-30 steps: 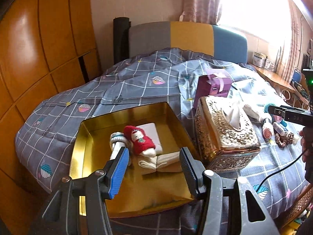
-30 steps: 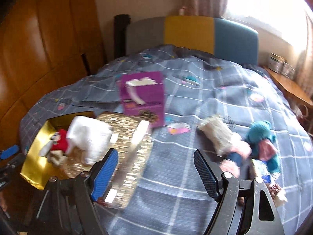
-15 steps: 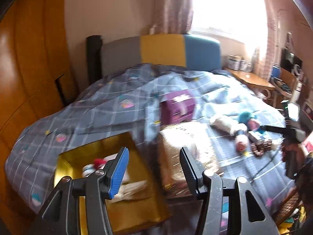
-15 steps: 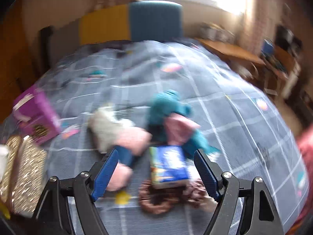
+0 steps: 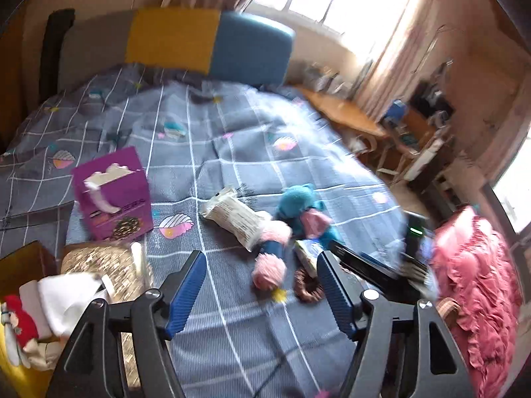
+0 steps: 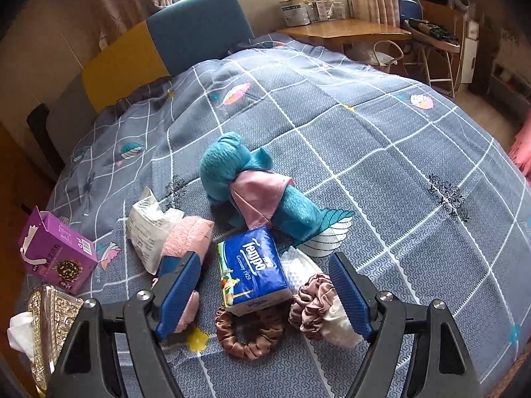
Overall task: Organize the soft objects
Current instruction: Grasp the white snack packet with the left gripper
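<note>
A pile of soft things lies on the grey checked bedspread: a teal plush towel [image 6: 232, 169] with a pink cloth [image 6: 259, 195], a pink sock roll [image 6: 186, 238], a blue tissue pack [image 6: 252, 268], and a brown scrunchie [image 6: 249, 331] beside a mauve scrunchie [image 6: 312, 301]. My right gripper [image 6: 264, 293] hovers open over the tissue pack, its pads clear of it. My left gripper [image 5: 262, 293] is opening with nothing between its pads; the pink sock roll [image 5: 268, 258] and teal plush towel [image 5: 298, 199] lie just beyond. The gold tray [image 5: 13, 374] at lower left holds a red sock doll [image 5: 20, 321] and white folded cloth [image 5: 66, 298].
A purple tissue box [image 5: 113, 195] and an ornate gold tissue box [image 5: 106, 265] stand left of the pile. A white packet [image 6: 146, 232] lies by the sock roll. A pink ruffled fabric [image 5: 478, 282] hangs at the bed's right edge. A wooden desk [image 6: 345, 30] stands behind.
The left wrist view swung right, from the gold tray to the pile of soft things, and its jaws widened. The right gripper swung right and came down over the tissue pack.
</note>
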